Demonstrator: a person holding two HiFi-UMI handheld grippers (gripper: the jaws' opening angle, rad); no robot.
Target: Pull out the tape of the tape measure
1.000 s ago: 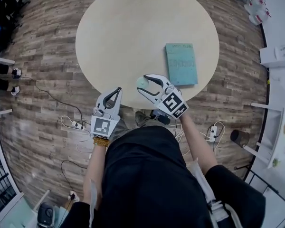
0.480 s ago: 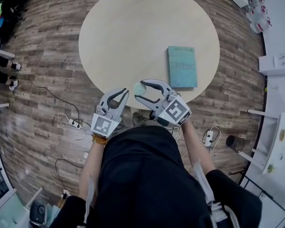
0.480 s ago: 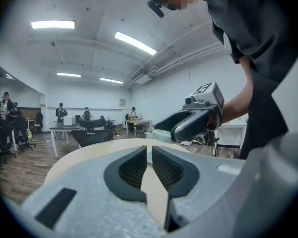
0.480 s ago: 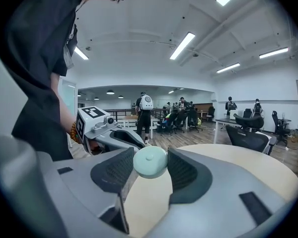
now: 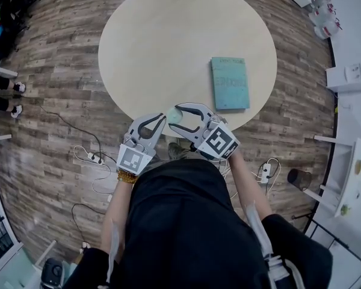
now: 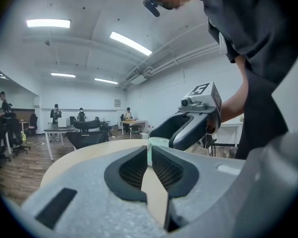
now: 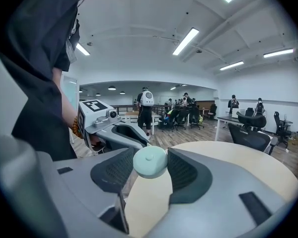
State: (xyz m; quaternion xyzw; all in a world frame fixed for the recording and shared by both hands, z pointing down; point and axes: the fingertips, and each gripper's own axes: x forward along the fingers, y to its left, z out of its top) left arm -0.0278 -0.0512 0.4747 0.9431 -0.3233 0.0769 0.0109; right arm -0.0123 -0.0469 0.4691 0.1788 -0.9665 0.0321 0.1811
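Left tool (image 5: 163,118) now on tape measure (image 5: 176,117)

A round table (image 5: 168,47) with a pale, plain top fills the upper middle of the head view. One thing lies flat on it: a teal book (image 5: 230,83) right of centre, its long side running up the frame and its lower end near the table's rim. The table stands on a floor (image 5: 54,71) of grey-brown wood planks. A dark cable (image 5: 66,122) trails across the floor at left to a white power strip (image 5: 96,158). A second power strip (image 5: 266,172) lies at lower right, near a dark round container (image 5: 298,177).
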